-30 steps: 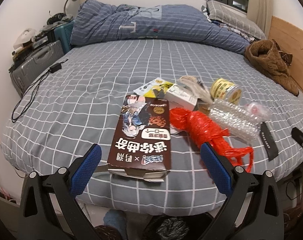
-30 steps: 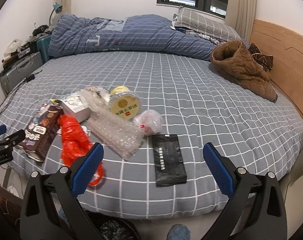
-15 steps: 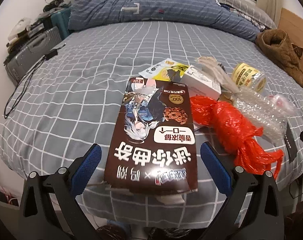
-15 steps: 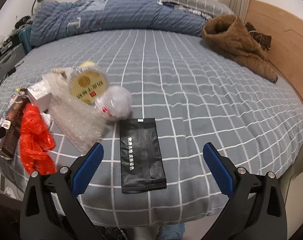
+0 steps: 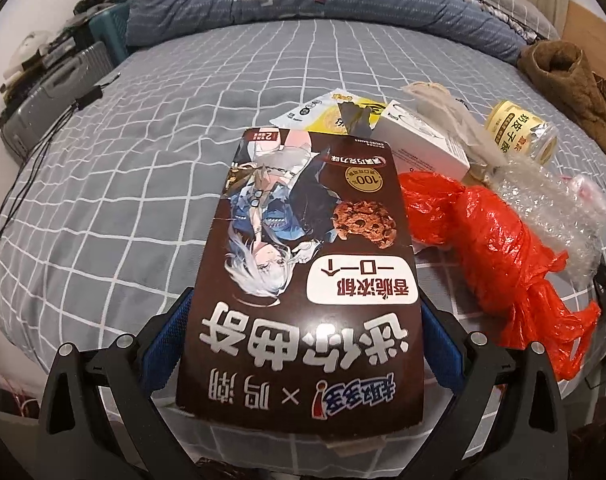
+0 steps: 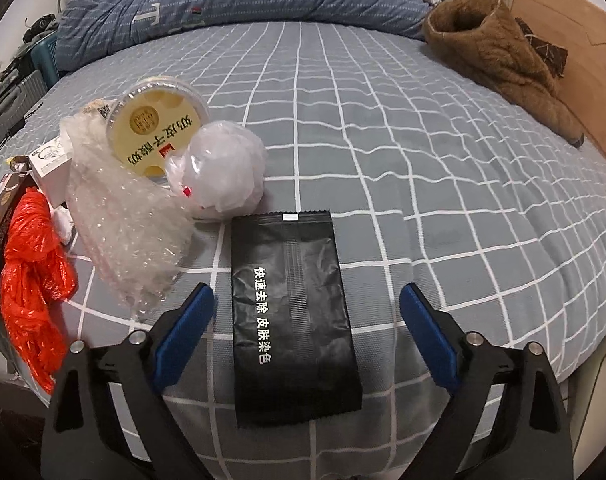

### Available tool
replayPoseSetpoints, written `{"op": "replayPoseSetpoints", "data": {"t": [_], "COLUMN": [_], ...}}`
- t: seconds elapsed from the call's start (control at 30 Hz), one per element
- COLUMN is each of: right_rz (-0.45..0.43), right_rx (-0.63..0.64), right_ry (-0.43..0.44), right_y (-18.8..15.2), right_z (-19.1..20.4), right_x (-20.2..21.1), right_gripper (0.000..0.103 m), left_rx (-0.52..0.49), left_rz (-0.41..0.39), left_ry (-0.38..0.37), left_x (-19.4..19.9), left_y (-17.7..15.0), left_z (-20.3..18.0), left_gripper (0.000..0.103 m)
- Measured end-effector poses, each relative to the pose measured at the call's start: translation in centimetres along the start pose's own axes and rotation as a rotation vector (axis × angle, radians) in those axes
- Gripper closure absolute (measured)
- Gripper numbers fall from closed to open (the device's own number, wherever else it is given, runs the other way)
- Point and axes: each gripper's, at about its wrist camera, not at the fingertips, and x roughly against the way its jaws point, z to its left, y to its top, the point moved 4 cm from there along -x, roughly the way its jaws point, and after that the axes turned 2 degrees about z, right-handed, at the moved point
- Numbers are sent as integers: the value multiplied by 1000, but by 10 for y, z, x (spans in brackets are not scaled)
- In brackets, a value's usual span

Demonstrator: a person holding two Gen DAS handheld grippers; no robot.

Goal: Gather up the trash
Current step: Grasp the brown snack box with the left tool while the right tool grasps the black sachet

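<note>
Both grippers have dropped closer to the bed's near edge since a second ago, each tilted steeply down. Left gripper [image 5: 303,344] now straddles the brown cookie box [image 5: 303,280] at that edge; its blue pads sit right at the box's long sides, though whether they press on it I cannot tell. Right gripper [image 6: 306,336] has just been narrowing, yet its jaws stand apart around the black sachet [image 6: 293,312], clear of both edges. Between the two items lie a red plastic bag [image 5: 499,256], bubble wrap [image 6: 123,232] and a yellow-lidded tub [image 6: 155,128]. Beyond them the checked bed sheet [image 6: 423,160] is open toward the far side.
</note>
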Motion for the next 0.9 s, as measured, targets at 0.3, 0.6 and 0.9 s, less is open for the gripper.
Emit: {"op": "replayPoseSetpoints", "data": {"t": [0.3,0.6,0.9], "right_rz": [43,56,90], "right_rx": [-8,15,23], "right_ry": [46,33,33], "right_y": [2,0,-3], "right_z": [-3,4,6], "right_x": [-8,-3,2], "right_gripper": [42,54,65], "left_rx": [-8,-10,-7], "left_rz": [-2,-21,-46], "left_ry": [7,31,32], "left_x": [-4,2,16], "left_y": [-1,-3,-5], "left_z": [0,-2,-5], "left_gripper": [13,13,13]}}
